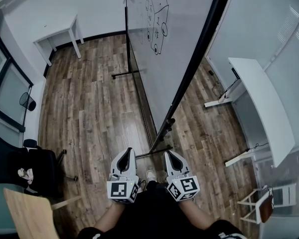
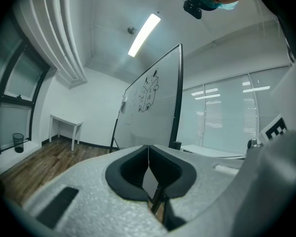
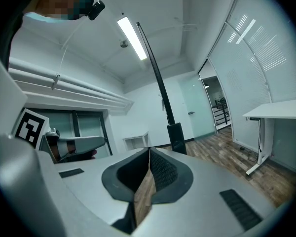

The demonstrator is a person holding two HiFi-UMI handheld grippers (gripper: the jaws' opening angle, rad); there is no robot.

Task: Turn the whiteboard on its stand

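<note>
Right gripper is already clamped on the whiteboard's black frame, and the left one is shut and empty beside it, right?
No: the right gripper is shut on nothing. The right gripper view shows its jaws together, with the whiteboard's black frame standing ahead of them, untouched. The left gripper is shut and empty beside it, as you said.

The whiteboard (image 1: 177,59) is smooth and a bit shiny, white with black pen marks; its frame (image 1: 204,39) looks like black metal, not shiny; the floor (image 1: 94,108) under the whiteboard is brown wood planks with a soft shine; the worktop (image 1: 261,101) to the right of the whiteboard is white and smooth; the left gripper (image 1: 128,151) and the right gripper (image 1: 168,153) have pale grey shells with a fine, grainy skin, like rough plastic; their jaws wear black matt pads (image 3: 163,172), ribbed on the right one.
</note>
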